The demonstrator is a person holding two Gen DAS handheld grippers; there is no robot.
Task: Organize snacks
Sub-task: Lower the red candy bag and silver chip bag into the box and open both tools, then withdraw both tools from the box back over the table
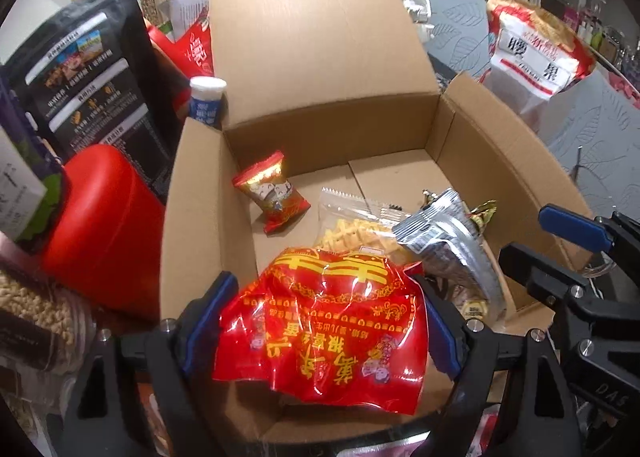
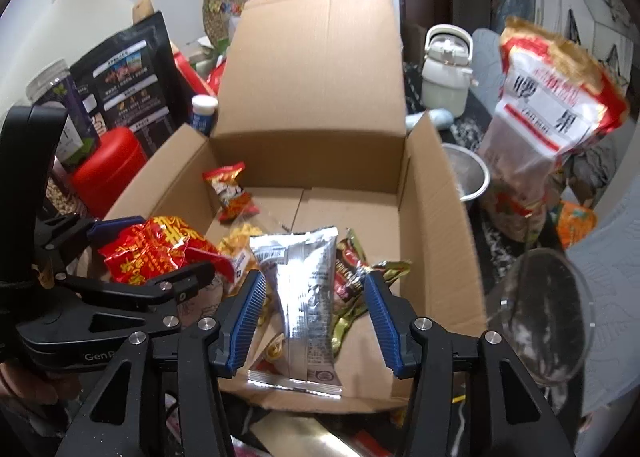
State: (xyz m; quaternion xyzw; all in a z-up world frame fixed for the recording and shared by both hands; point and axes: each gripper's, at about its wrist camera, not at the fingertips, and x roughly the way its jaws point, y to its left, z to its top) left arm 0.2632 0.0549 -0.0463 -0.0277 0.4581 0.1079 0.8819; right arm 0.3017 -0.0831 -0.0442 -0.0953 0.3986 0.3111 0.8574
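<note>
An open cardboard box holds several snacks: a small red packet at the back left, a clear bag of yellow crackers, a silver packet and a dark gold-edged packet. My left gripper is shut on a red and gold snack bag over the box's near left part. My right gripper is open, its blue pads either side of the silver packet without pressing it.
Left of the box stand a red container, a black pouch, a small white and blue bottle and a jar. On the right are a large white and red bag, a white kettle, a metal pot.
</note>
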